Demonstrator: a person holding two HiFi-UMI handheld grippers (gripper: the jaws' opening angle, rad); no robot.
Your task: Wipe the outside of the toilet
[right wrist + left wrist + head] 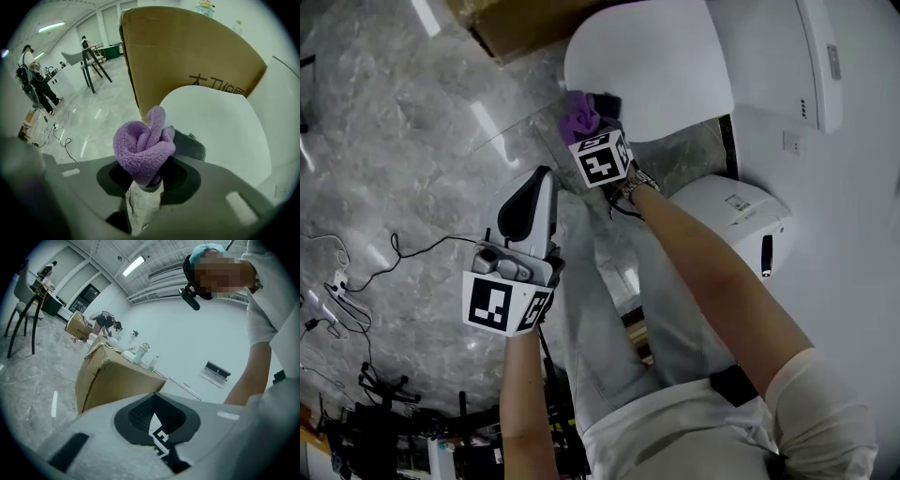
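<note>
Over on the left, thin black cables (397, 251) trailed across the grey marbled floor (403, 131). Next came the left claw (542, 183), one of two. Its jaws were drawn close together with nothing between them, and it was held well short of the toilet. Beyond it stood a single brown cardboard box (520, 23). Its inside was out of sight, though in the left gripper view a few small bottles (143, 354) showed by its top edge. Further right, the right claw (592, 120) was clenched on the one purple fleecy cloth (578, 114), bunched into a wad that bulged past the jaws. The wad sat at the front edge of the closed white lid (652, 66); I could not tell whether it touched. The one white ceramic toilet (769, 66) filled the right side, with the box just beside it.
</note>
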